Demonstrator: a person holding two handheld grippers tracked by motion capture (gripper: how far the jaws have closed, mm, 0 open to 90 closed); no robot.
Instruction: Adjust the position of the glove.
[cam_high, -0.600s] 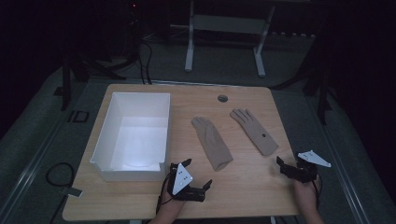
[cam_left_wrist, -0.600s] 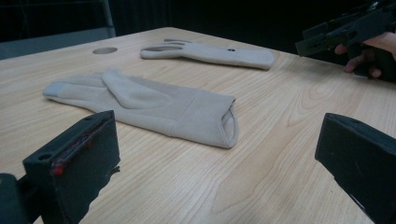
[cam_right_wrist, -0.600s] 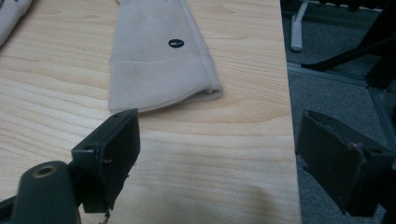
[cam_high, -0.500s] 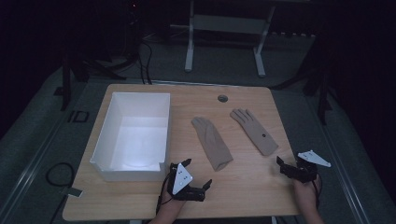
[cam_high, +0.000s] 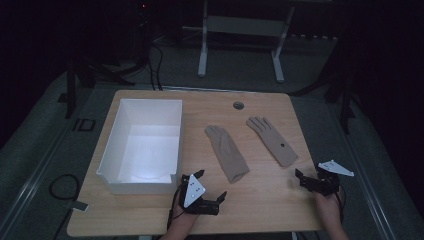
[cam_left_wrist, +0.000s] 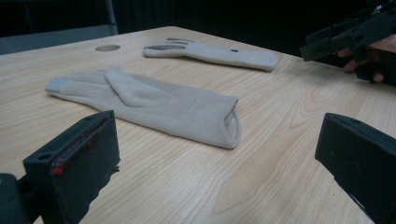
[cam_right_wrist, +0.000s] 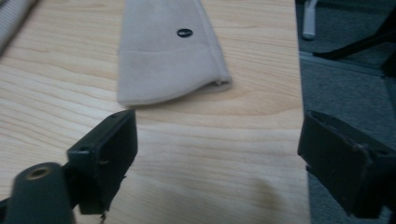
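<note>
A pale wooden desk with rounded corners (cam_high: 260, 205) is standing on a grey carpeted floor (cam_high: 45, 150), and a small round cable hole (cam_high: 238, 105) is sitting near the desk's far edge. Light is falling on the desk top while the room behind is lying in near darkness. A white metal frame with two upright legs (cam_high: 240, 45) is standing on the floor beyond the desk. Dark stand legs (cam_high: 85, 75) are showing at the left, and a black cable (cam_high: 55, 182) is looping across the floor there.
</note>
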